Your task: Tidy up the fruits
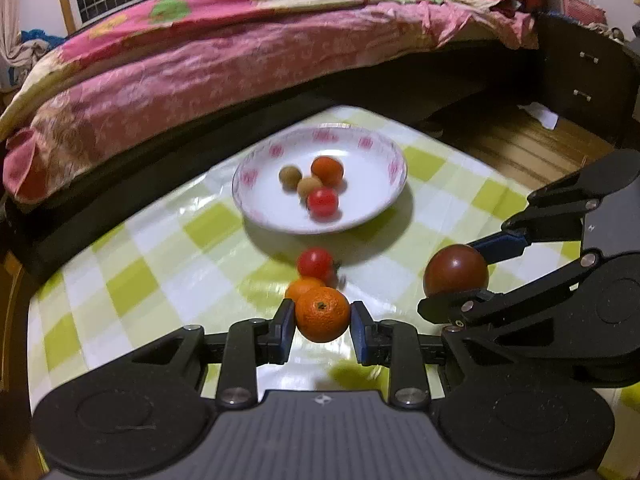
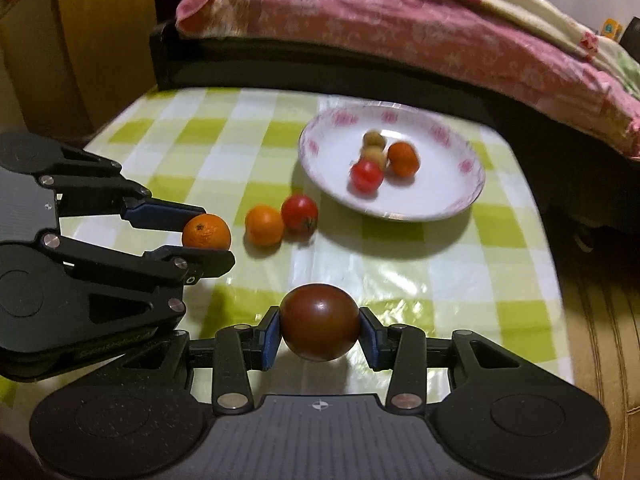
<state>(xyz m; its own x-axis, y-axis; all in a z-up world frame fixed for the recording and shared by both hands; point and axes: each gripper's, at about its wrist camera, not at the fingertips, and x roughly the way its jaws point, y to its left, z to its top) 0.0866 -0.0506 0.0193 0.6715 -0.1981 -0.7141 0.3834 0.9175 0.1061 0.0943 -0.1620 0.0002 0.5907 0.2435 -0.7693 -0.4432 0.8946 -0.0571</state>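
Your left gripper [image 1: 322,320] is clamped on a small orange [image 1: 322,314]; your right gripper [image 2: 319,334] is clamped on a dark red tomato [image 2: 319,322]. Ahead of both lies open checkered worktop [image 2: 200,148] — its far edge meets the bed [image 1: 200,60]. Just beyond the left gripper sit a second orange [image 1: 302,288] and a red tomato [image 1: 315,263], between you and the plate [image 1: 376,208] of fruit.

Plate [image 2: 460,200] sits on table [image 2: 200,152], toward the bed [image 2: 400,32] behind it. In plate: four small fruits, clustered. Before the plate, on table: tomato [image 2: 299,214] and orange [image 2: 264,225], touching. Nearer still, mandarin [image 2: 206,232] at left, dark fruit [image 2: 319,322] at right, well apart.
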